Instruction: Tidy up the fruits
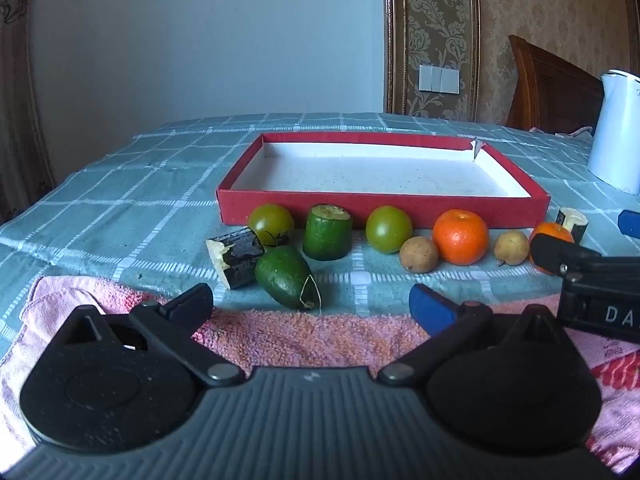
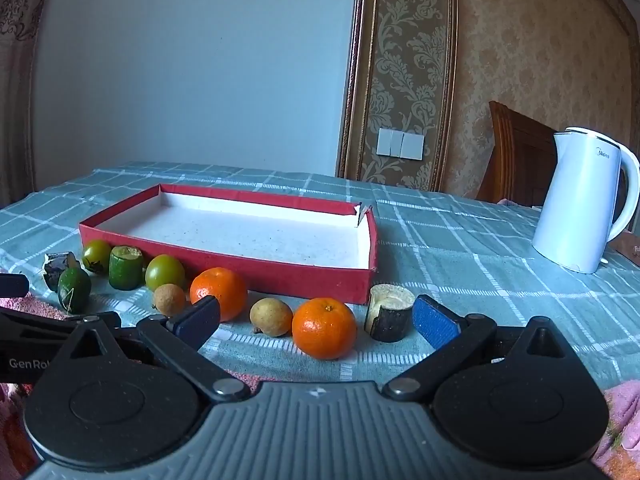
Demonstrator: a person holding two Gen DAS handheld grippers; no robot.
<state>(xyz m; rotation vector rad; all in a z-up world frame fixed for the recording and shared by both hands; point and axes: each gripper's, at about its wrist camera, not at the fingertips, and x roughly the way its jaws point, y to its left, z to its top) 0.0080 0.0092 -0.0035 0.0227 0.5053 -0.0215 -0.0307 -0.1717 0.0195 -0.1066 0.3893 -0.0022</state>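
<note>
Both the left claw (image 1: 312,304) and right claw (image 2: 318,318) hung wide apart and empty, fruit lined up just ahead before the red box (image 2: 280,276), where round oranges (image 2: 324,328) risked rolling if nudged.

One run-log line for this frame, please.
stage: start | left claw: open | right claw: open | red box: no fruit inside | fruits: in front
</note>
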